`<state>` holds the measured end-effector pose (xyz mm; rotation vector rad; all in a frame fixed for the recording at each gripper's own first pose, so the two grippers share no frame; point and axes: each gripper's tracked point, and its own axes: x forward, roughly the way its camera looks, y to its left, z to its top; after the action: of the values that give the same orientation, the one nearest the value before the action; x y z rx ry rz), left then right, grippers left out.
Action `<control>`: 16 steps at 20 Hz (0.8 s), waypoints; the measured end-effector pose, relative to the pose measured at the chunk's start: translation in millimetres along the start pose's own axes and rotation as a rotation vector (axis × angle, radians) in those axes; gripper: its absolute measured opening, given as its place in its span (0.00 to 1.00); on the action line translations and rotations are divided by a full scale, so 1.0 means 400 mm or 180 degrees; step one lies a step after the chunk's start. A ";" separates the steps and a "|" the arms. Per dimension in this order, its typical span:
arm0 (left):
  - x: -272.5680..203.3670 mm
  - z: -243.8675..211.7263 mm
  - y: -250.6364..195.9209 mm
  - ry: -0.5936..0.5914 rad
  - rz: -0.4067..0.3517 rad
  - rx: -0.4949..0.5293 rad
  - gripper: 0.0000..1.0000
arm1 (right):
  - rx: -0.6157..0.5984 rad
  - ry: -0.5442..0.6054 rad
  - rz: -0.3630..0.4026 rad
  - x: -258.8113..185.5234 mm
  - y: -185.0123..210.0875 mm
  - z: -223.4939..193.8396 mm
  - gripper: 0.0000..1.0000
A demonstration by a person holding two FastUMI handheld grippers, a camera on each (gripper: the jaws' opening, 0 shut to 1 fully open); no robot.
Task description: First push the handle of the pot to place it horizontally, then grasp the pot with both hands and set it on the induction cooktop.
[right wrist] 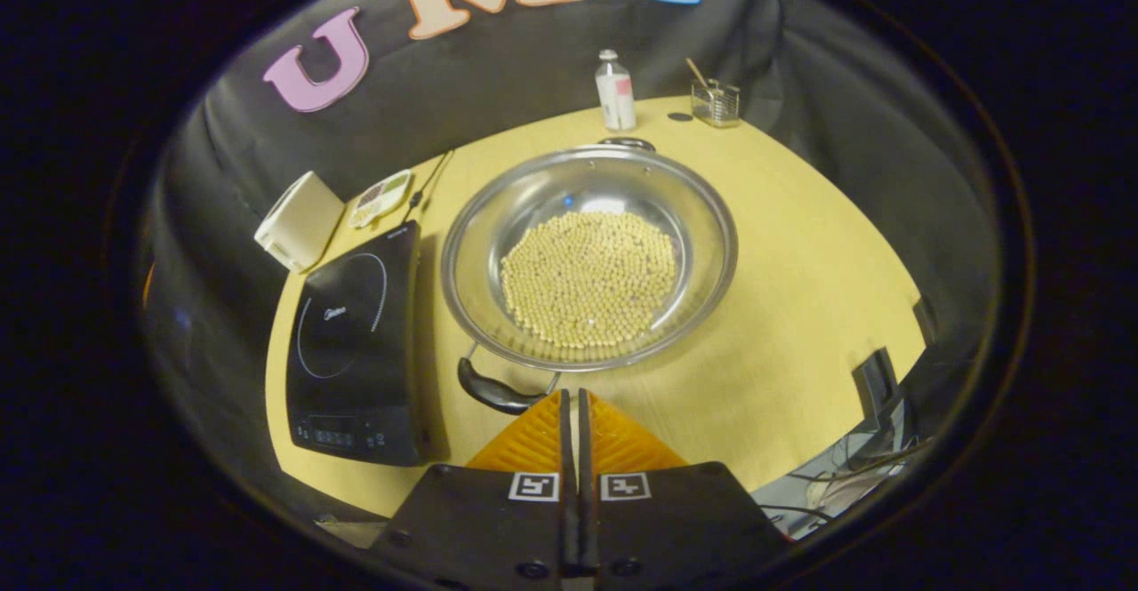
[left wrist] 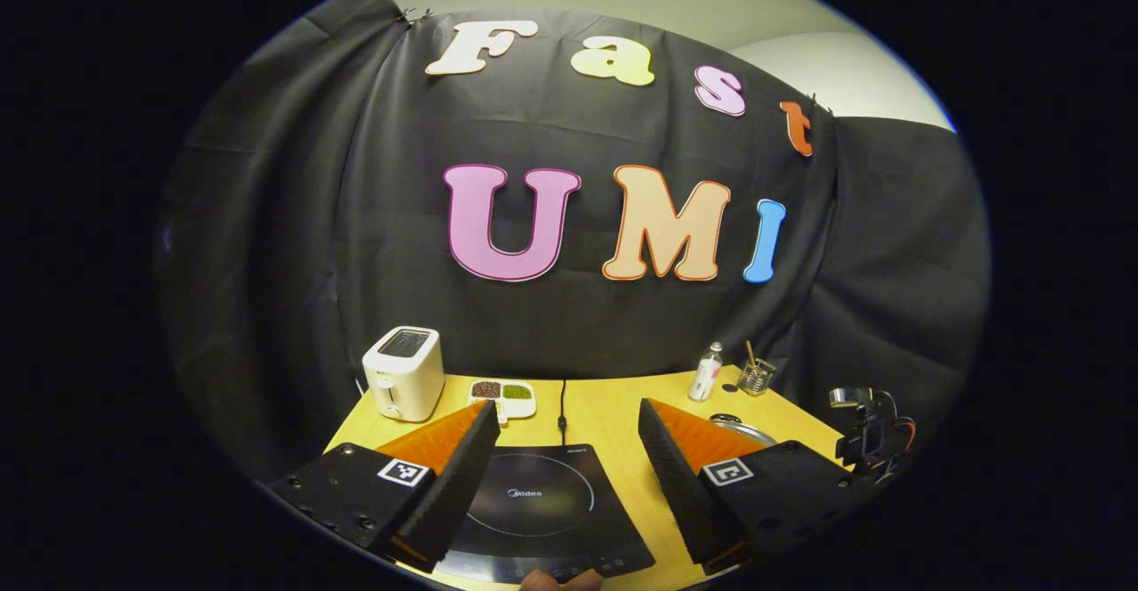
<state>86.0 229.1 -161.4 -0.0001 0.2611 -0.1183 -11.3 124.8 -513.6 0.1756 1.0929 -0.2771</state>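
— Where is the pot (right wrist: 589, 258)?

— On the yellow table (right wrist: 800, 307), straight ahead of my right gripper (right wrist: 573, 404) and just right of the cooktop (right wrist: 356, 342). The two are near each other, and I see a thin strip of table between them.

— What does it look like?

— Wide, shallow, shiny steel, with a flat rim. A bed of small pale beans (right wrist: 589, 278) covers its floor. It has two black loop handles. The near handle (right wrist: 493, 388) sits at the rim's lower left, just beside my right fingertips. The far handle (right wrist: 627, 142) peeks over the back rim, close to a small white bottle (right wrist: 615, 91).

— Is your right gripper touching that near handle?

— I can't say for sure; the tips lie right beside it, but contact is hard to judge from this angle. The two orange fingers are pressed together with nothing between them.

— And your left gripper (left wrist: 567, 418)?

— Its fingers are spread wide and hold nothing. It hangs over the near edge of the cooktop, whose black glass and ring mark show between them. Past the right finger I see a sliver of the pot's rim.

— What else is on the table?

— A white toaster (left wrist: 404, 372) at the back left, a small dish (left wrist: 503, 395) with dark and green fillings beside it, and a wire holder (left wrist: 756, 376) near the bottle.
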 end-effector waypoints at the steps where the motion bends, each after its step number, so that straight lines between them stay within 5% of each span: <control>1: -0.003 -0.002 0.010 -0.0003 0.0016 -0.0003 0.96 | -0.0021 0.0066 -0.0053 0.012 -0.007 -0.014 0.03; 16: -0.031 -0.054 0.113 0.0052 0.0244 -0.0049 0.96 | 0.0094 0.0092 -0.0030 0.075 0.111 -0.025 0.03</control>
<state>73.7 276.0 -179.8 -0.0043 0.2780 -0.0400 6.8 165.9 -544.6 0.2014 1.1189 -0.3001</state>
